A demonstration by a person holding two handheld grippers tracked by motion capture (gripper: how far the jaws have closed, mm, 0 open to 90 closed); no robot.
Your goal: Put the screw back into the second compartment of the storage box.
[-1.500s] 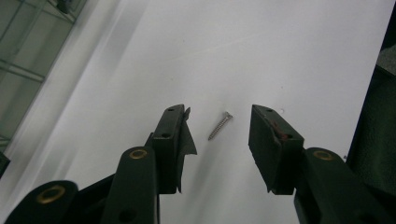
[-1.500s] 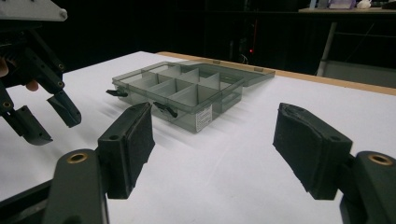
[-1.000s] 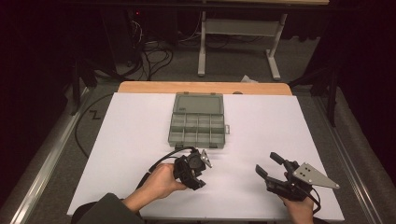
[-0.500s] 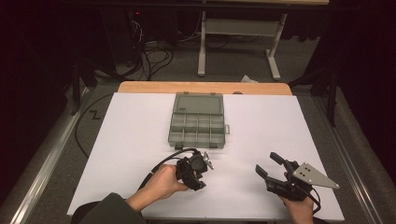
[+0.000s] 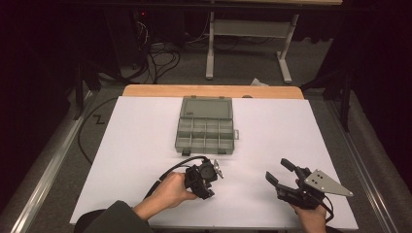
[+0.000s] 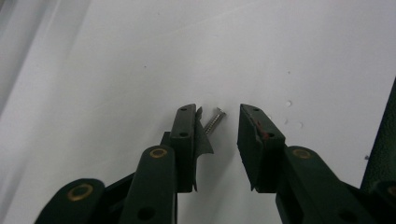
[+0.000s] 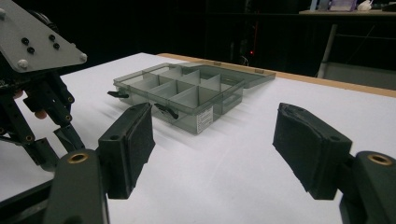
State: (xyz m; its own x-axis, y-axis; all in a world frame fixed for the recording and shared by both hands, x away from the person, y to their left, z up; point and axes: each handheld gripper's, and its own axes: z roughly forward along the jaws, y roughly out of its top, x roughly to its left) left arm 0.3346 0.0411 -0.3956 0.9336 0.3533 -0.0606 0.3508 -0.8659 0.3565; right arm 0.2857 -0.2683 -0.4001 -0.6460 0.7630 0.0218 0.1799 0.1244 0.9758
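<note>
Left tongs [image 6: 215,122] point down at the white desk [image 5: 136,145], jaws part-way apart and just been closing. A small screw [image 6: 213,122] lies flat on the desk between them, not yet pinched as far as I can judge; its tip sits close by the left-hand pad.

Key relation: in the left gripper view the screw's long axis runs slantwise, head up and to the right, tip down toward the left-hand jaw. So it lies oblique to the closing line, neither square across nor along it. It sits off-centre, nearer one pad; the closing pads would likely meet it unevenly and could roll or swivel it.

Right tongs [image 7: 212,149] stand wide apart, nothing between them, held low over the desk's near right part [image 5: 283,171]. They face the open compartment box [image 5: 205,127], well apart from it. Left hand [image 5: 167,190] is plainly the nearer one to the screw.

Hard to read: from the high view the screw is hidden under the left tongs [image 5: 210,187]. A torn flap of pad lining on the left-hand jaw overlaps the screw's tip, so contact there cannot be told. Box compartments look empty, though the tinted walls obscure them.
</note>
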